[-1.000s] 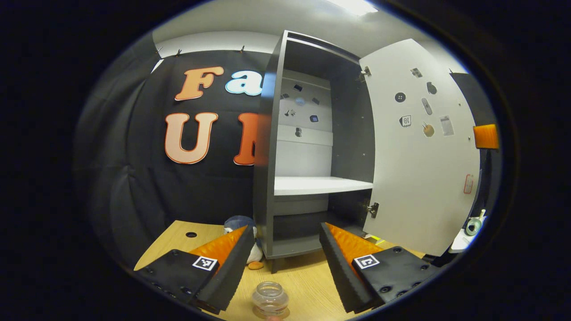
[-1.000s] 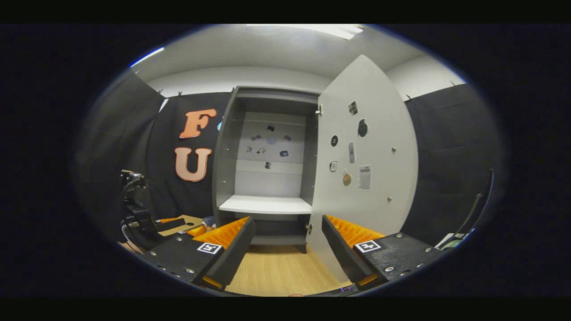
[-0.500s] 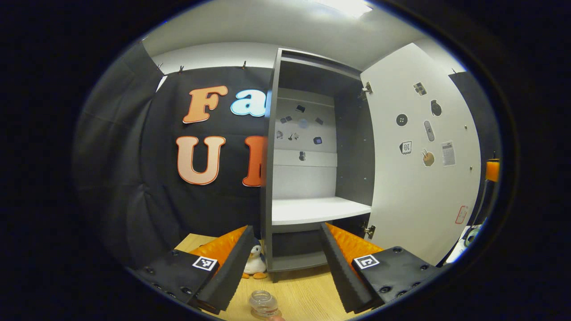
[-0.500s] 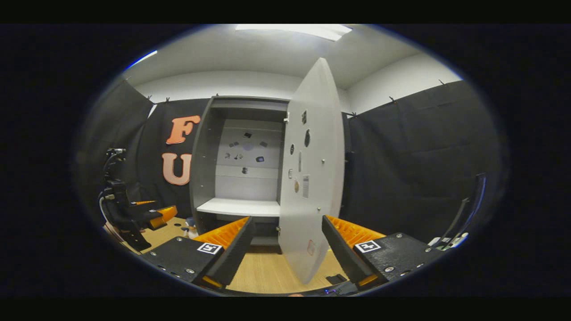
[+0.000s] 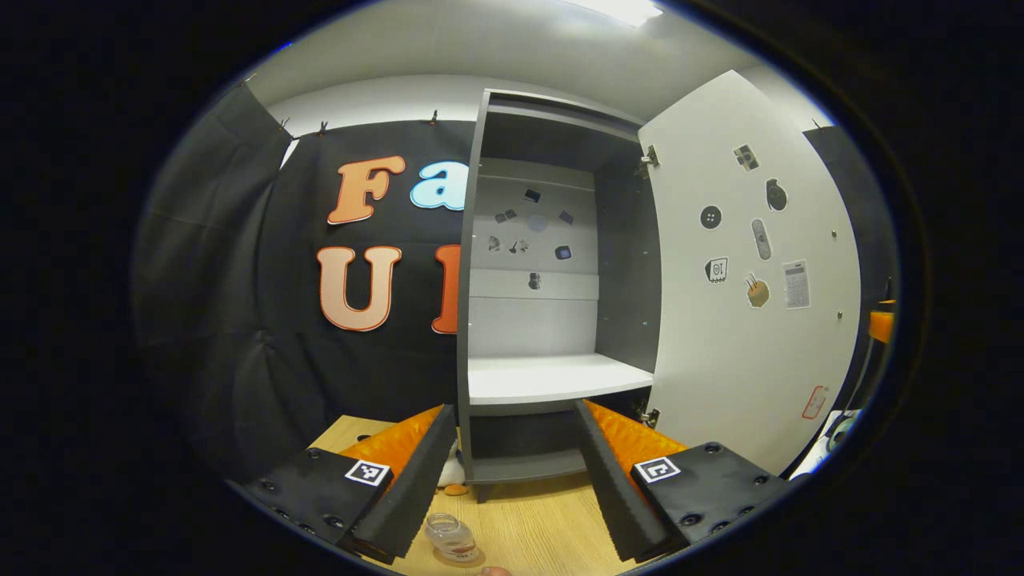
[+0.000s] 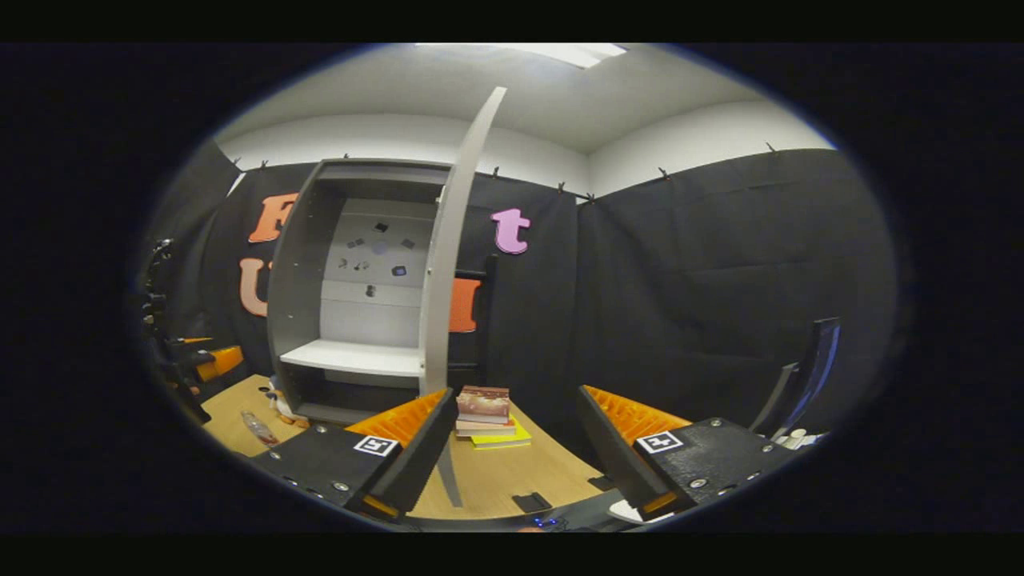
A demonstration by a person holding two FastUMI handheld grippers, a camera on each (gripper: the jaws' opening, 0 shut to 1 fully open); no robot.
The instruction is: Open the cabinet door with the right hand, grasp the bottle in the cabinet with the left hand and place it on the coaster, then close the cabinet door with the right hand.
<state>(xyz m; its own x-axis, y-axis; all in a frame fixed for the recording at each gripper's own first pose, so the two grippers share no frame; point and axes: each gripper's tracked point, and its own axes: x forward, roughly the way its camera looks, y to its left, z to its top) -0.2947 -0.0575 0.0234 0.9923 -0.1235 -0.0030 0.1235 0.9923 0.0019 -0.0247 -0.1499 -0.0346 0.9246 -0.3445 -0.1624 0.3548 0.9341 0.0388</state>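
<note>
The grey cabinet [image 5: 480, 280] stands with its white door [image 5: 752, 320] swung wide to the right; its white shelf [image 5: 552, 376] is bare. A small clear bottle [image 5: 452, 538] stands upright on the wooden table in front of it, low between my left gripper's [image 5: 508, 488] fingers but nearer than their tips, untouched. That gripper is open. In the right gripper view the door [image 6: 452, 264] appears edge-on, just left of centre. My right gripper [image 6: 512, 448] is open and holds nothing; the door's lower edge sits by its left finger. The bottle [image 6: 258, 428] shows far left there.
A penguin toy [image 5: 452, 472] sits at the cabinet's left foot. A stack of books [image 6: 484, 416] lies on the table [image 6: 512, 472] behind the door. A small black object [image 6: 532, 502] rests near the front edge. A dark chair [image 6: 800, 384] stands at the right.
My left gripper has drawn back from the bottle, which looks smaller and farther. My right gripper has swung right, so the door went from face-on to edge-on. The door stays open.
</note>
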